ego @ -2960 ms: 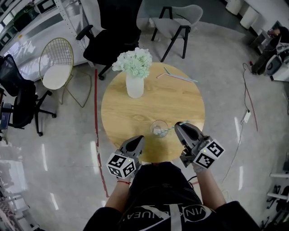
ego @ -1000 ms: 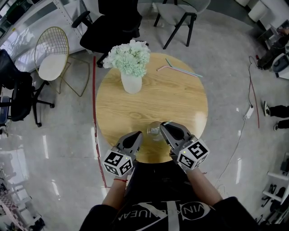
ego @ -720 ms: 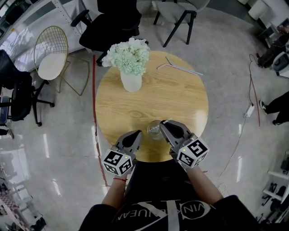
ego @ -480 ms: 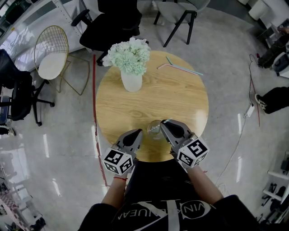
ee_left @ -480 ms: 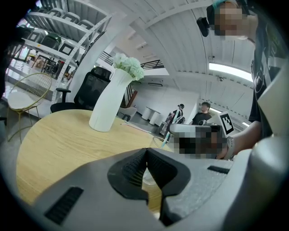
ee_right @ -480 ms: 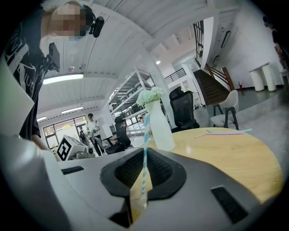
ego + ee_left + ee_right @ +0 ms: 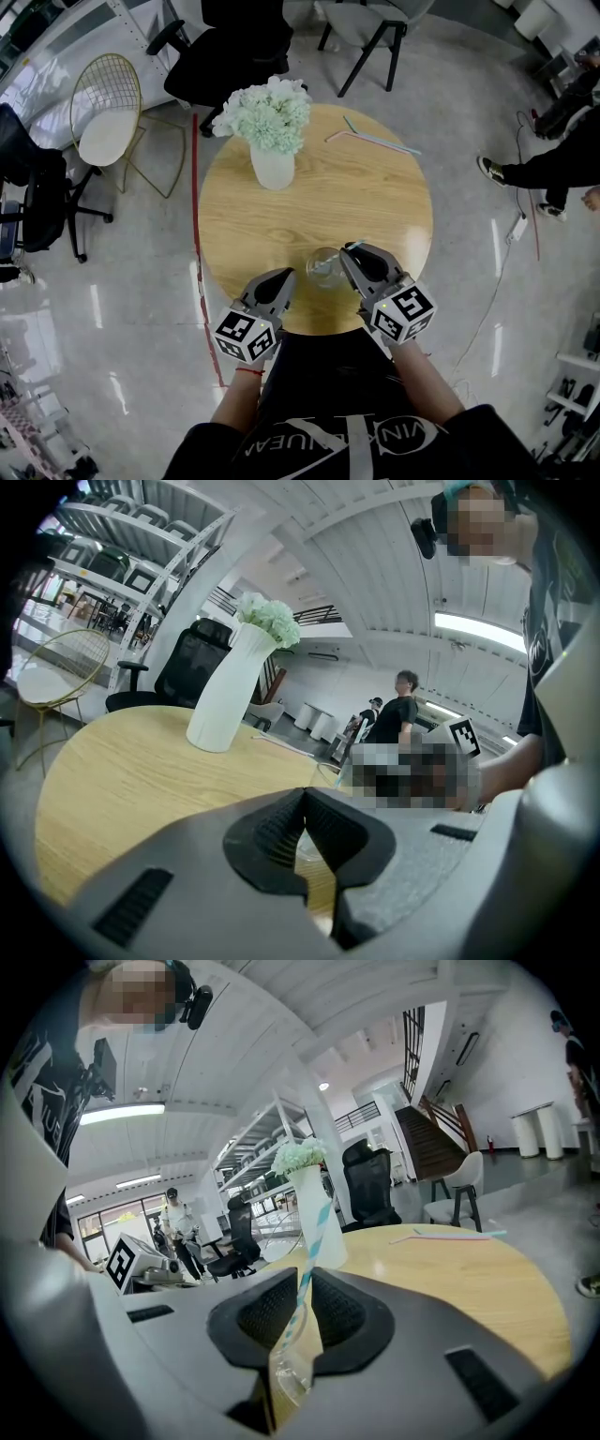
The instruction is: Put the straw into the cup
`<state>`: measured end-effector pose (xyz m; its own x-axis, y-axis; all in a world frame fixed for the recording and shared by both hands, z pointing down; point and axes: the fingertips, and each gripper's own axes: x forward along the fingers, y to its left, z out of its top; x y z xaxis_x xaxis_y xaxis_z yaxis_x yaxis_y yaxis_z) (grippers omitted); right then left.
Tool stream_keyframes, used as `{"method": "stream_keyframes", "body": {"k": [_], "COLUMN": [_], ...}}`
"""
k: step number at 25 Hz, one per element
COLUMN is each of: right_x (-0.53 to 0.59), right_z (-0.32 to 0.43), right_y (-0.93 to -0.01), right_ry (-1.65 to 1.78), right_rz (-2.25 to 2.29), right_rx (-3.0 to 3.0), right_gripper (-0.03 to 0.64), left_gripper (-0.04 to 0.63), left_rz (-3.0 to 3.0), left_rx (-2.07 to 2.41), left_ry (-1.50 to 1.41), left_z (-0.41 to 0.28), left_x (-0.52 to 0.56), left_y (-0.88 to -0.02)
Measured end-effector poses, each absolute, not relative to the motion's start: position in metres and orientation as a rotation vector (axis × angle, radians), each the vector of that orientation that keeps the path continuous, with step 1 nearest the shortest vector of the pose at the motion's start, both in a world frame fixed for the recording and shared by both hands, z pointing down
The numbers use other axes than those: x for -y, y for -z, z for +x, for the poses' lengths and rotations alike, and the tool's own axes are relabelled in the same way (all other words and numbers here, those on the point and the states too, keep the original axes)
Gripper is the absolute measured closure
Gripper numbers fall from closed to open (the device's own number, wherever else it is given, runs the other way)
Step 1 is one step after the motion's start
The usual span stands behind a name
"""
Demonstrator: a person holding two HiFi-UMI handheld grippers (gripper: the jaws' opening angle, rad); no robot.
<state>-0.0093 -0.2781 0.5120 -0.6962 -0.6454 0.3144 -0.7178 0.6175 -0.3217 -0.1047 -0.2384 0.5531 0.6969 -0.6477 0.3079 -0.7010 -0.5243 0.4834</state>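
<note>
Jaws just easing apart round the striped straw (image 7: 310, 1239)
Right gripper (image 7: 302, 1290) barely pinches it, foot already inside the glass cup (image 7: 325, 267); left gripper (image 7: 281, 279) clenched empty.

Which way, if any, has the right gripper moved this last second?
Yes: right gripper slightly right, off the glass cup; jaws just opened further, straw between them.

Grey left gripper (image 7: 282, 277) and right gripper (image 7: 352, 253), black ribbed pads (image 7: 267, 1314) lining the jaws, a black-and-white marker cube (image 7: 246, 337) behind each; white-lettered black shirt (image 7: 328, 398), red wristband (image 7: 247, 374).
</note>
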Motion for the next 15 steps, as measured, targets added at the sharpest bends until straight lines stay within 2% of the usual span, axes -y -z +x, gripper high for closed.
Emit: {"method": "stream_keyframes", "body": {"k": [8,15], "right_x": [0.277,0.27], "right_z": [-0.005,-0.007], "right_y": [-0.518,-0.523], "right_ry": [-0.671,-0.689], "right_rz": [1.136,1.114], "right_rx": [2.646,2.632], "right_gripper": [0.583,0.532], "left_gripper": [0.588,0.588], "left_rz": [2.311,2.31], "left_rx": [1.029,1.027], "left_ry": [-0.119,-0.116], "left_z": [-0.106,-0.105], "left_x": [0.236,0.233], "left_y": [-0.554,-0.554]}}
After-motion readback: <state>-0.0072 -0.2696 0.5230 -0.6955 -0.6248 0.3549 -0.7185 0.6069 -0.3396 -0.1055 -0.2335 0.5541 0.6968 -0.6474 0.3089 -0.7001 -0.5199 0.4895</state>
